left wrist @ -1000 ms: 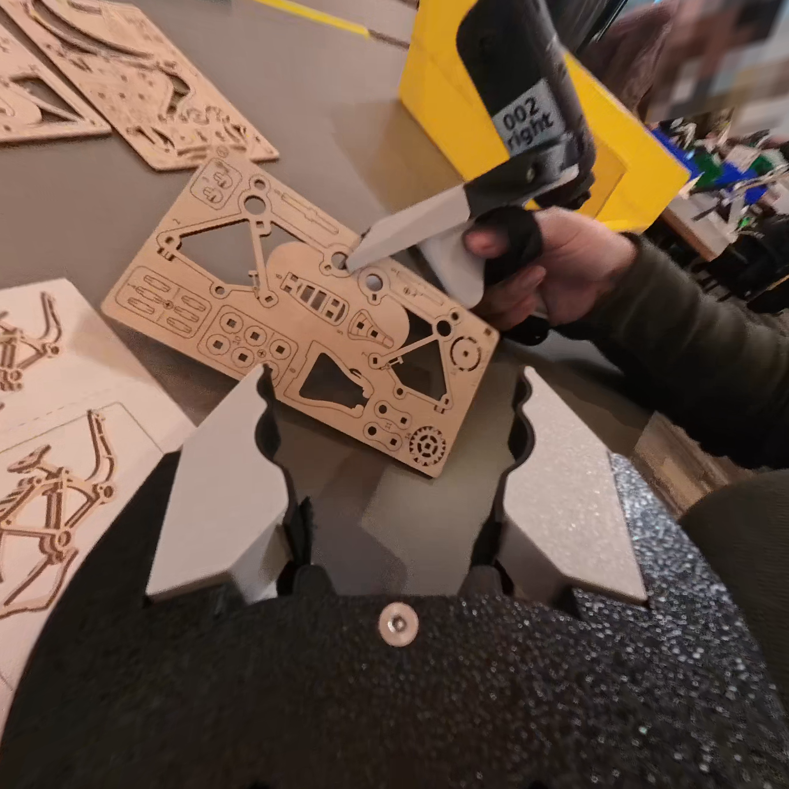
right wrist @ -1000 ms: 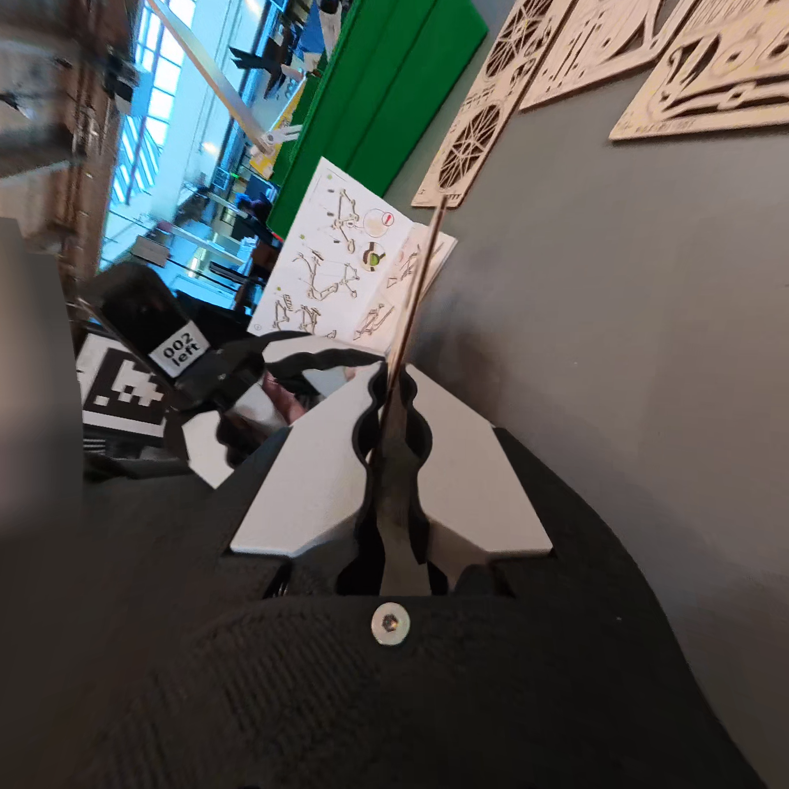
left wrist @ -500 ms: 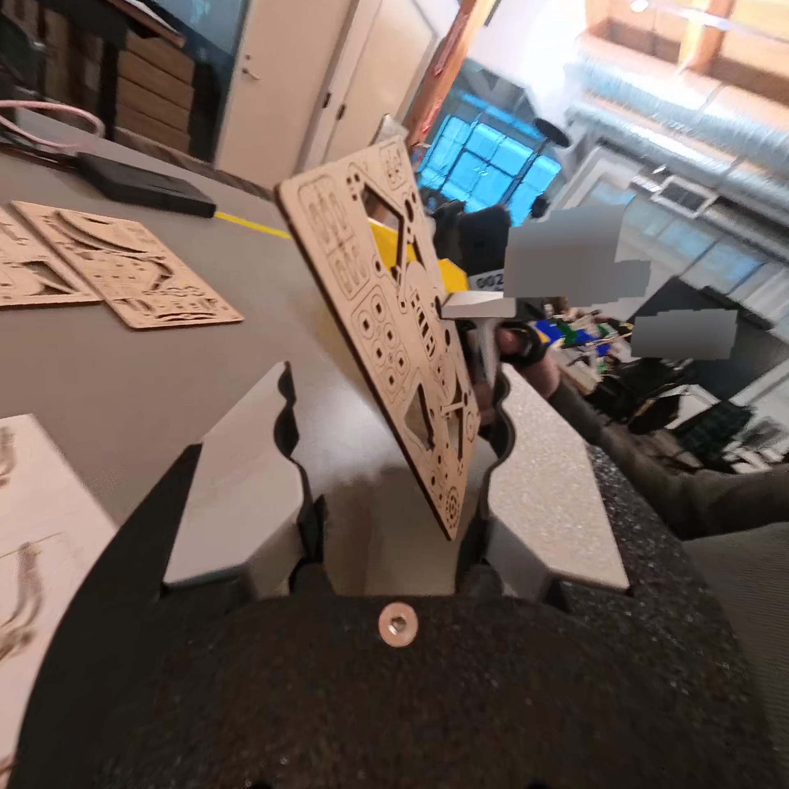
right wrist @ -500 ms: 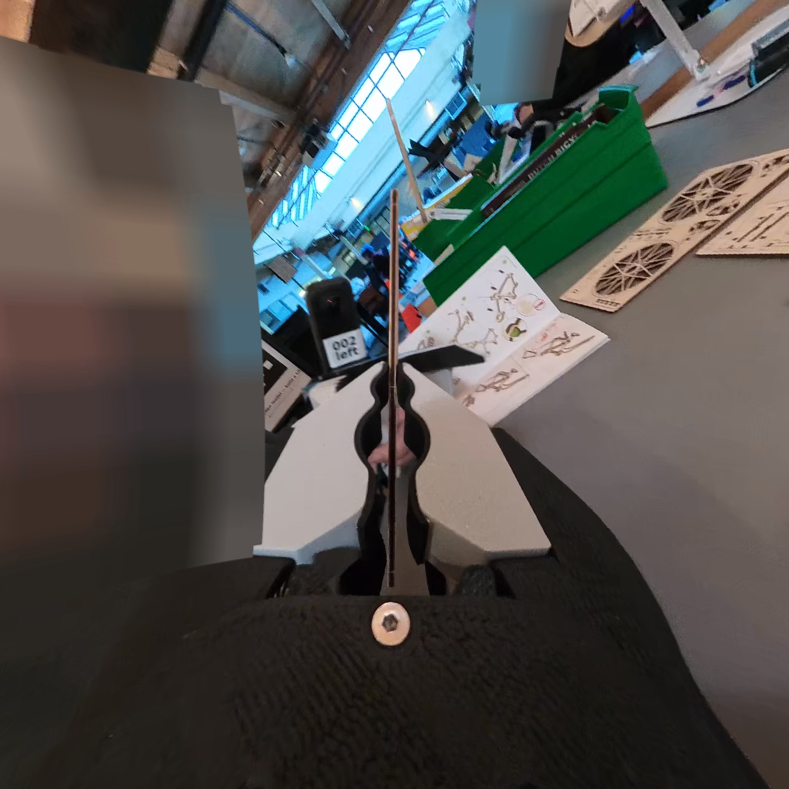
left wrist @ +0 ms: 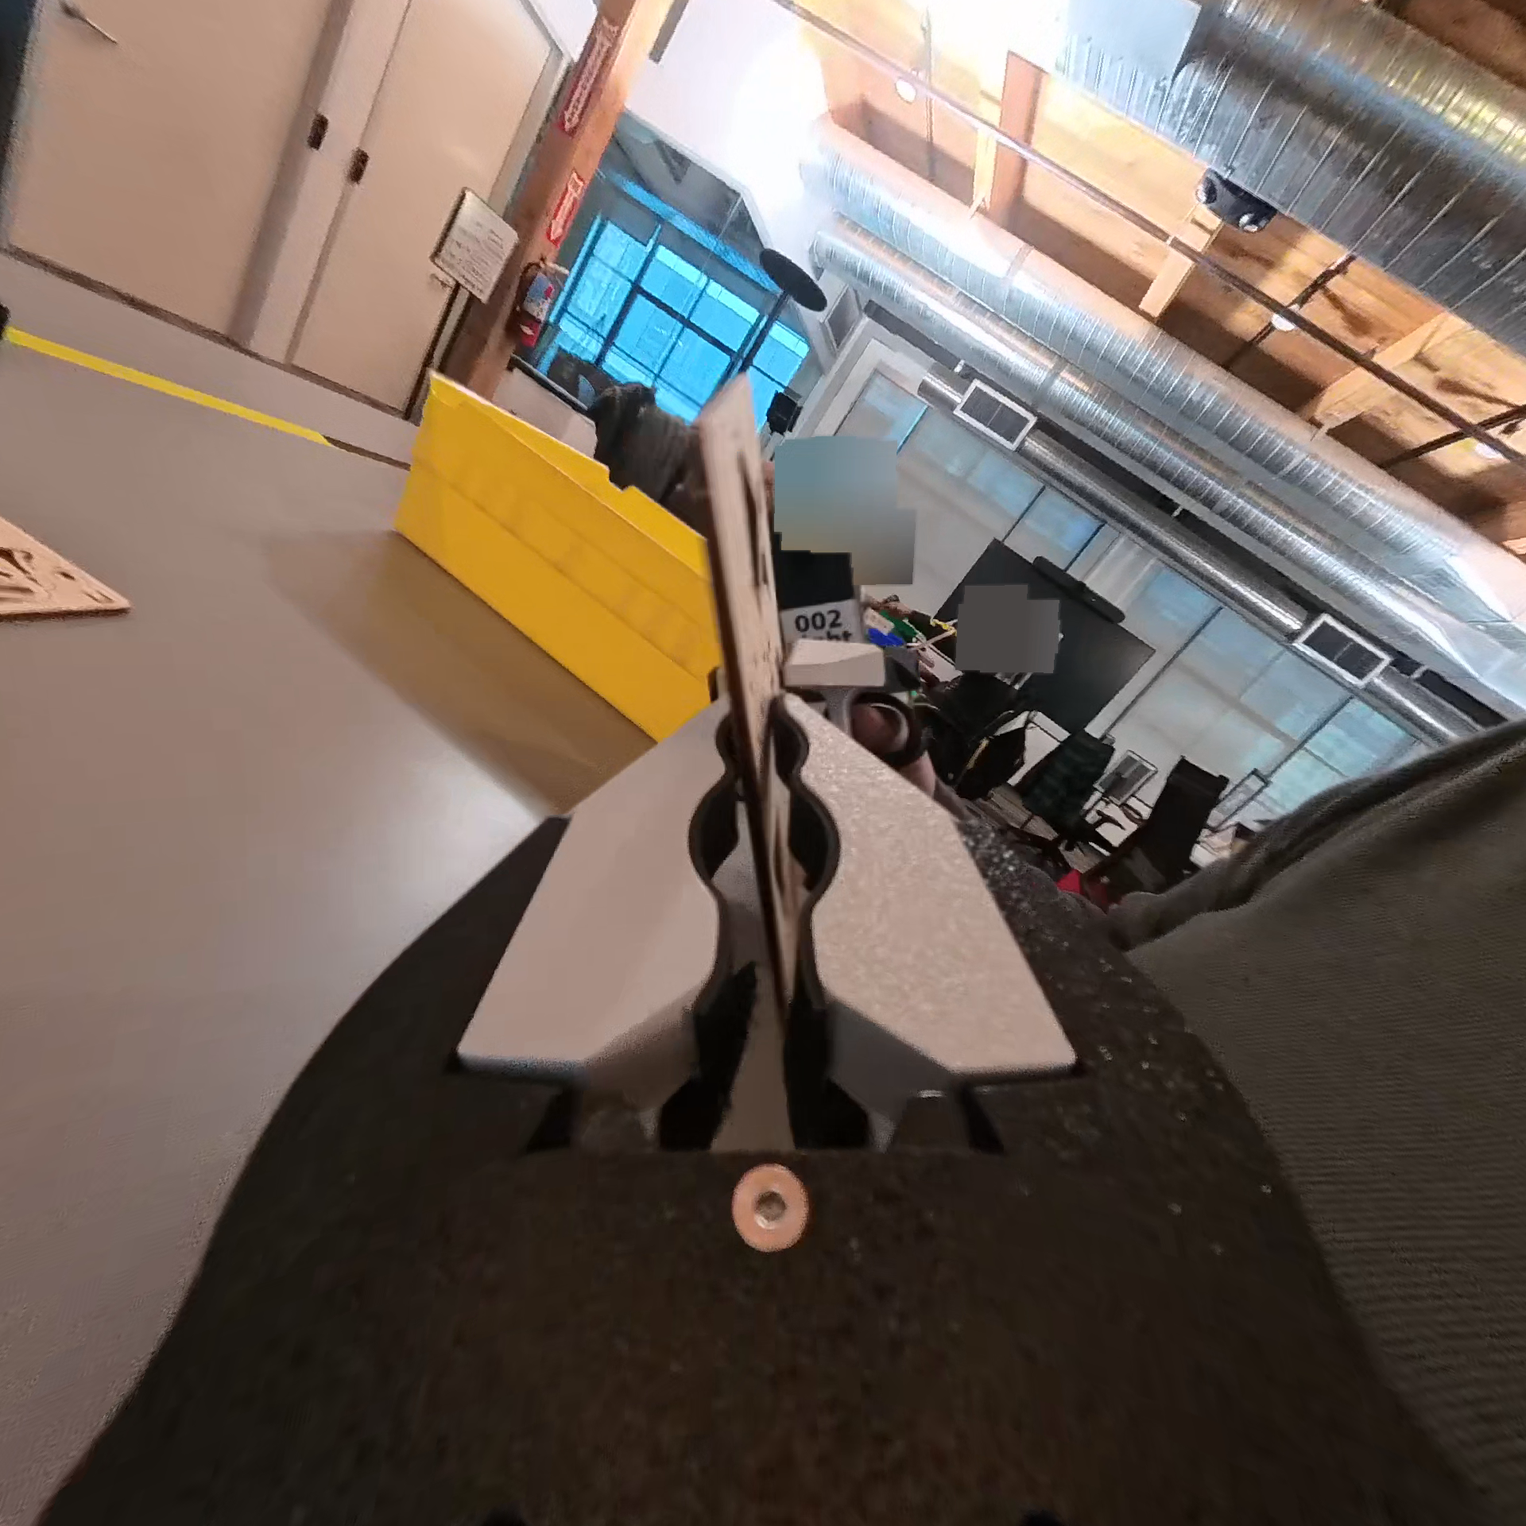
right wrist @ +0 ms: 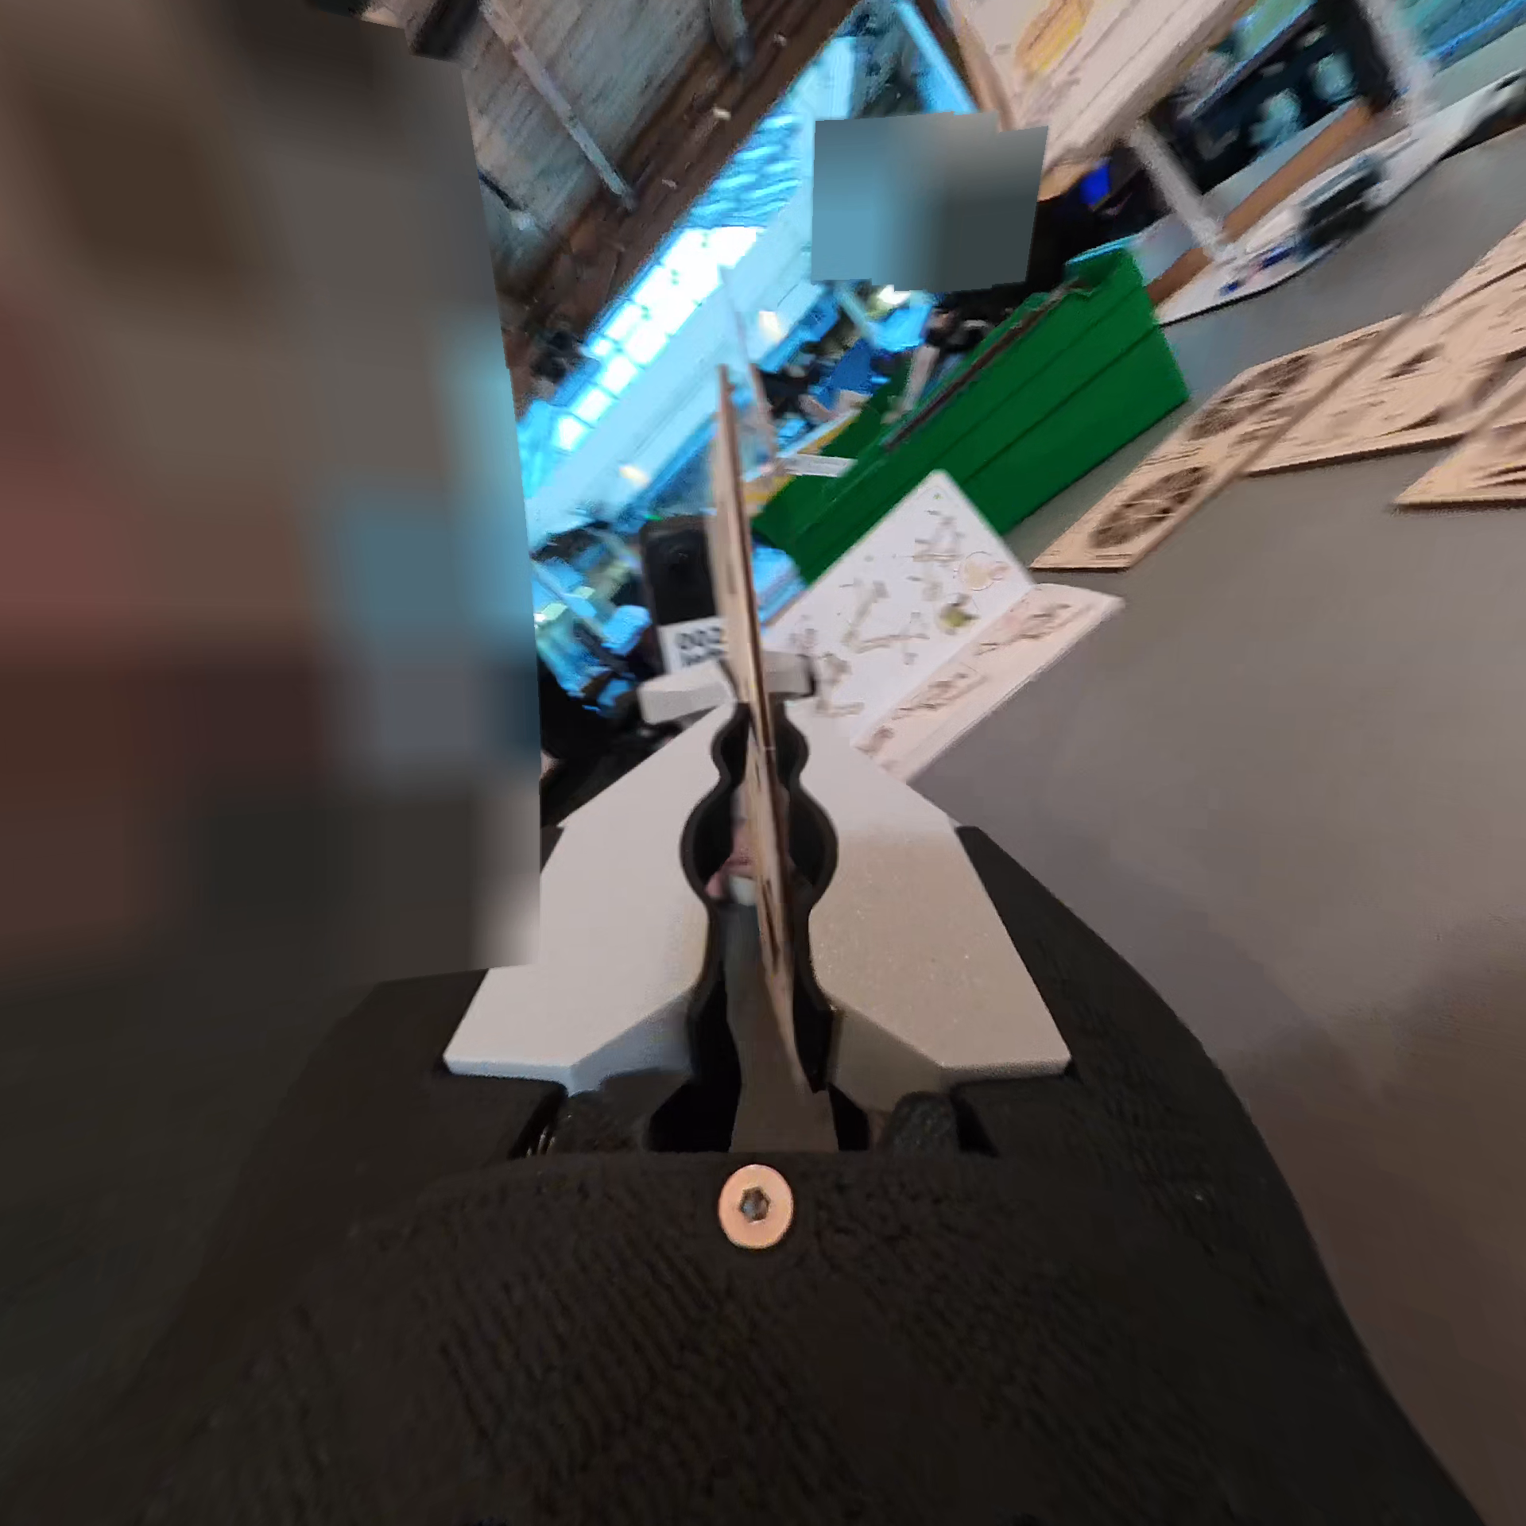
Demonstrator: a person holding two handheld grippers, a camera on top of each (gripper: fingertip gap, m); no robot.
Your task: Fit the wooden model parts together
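A thin wooden parts sheet stands on edge, lifted off the grey table, held between both grippers. My left gripper is shut on one end of the sheet. My right gripper is shut on the opposite end, where the sheet shows edge-on. The right gripper also shows beyond the sheet in the left wrist view, and the left gripper shows beyond the sheet in the right wrist view. The two grippers face each other.
A yellow bin stands on the table behind the sheet. A green bin, an open instruction booklet and several more wooden sheets lie on the table. Another sheet's corner lies at far left.
The right gripper lifted the sheet from flat on the table to upright. The left gripper, open before, has closed on the sheet's other end.
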